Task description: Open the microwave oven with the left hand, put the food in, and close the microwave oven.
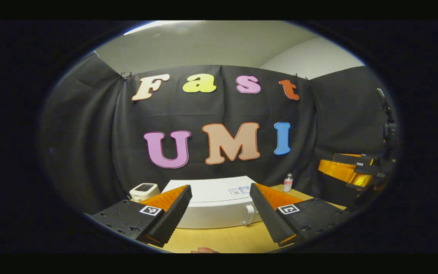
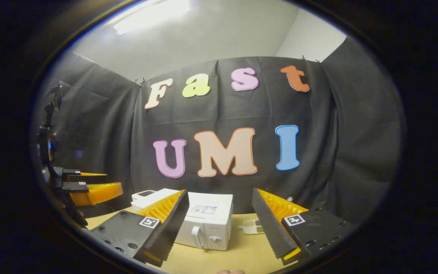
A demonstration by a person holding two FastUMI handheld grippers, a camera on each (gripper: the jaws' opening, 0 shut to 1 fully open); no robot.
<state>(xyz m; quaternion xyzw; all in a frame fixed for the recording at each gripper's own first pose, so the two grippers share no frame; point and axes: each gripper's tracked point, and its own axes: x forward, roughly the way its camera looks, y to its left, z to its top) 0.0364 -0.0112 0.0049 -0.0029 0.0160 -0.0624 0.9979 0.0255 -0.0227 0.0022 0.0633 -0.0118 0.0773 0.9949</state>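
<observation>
Two hand-held grippers hovering wide-spread, holding nothing: left hand-held gripper (image 1: 221,213) and right hand-held gripper (image 2: 219,224) facing closed microwave (image 1: 219,207) at 12 o'clock on tabletop (image 1: 226,239).

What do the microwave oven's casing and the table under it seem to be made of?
Microwave oven: white casing with a smooth, faintly glossy look, probably painted metal or plastic; the pictures leave that open. Its door handle looks like moulded white plastic. Table: pale yellowish matte top, likely wood or wood-look laminate.
</observation>
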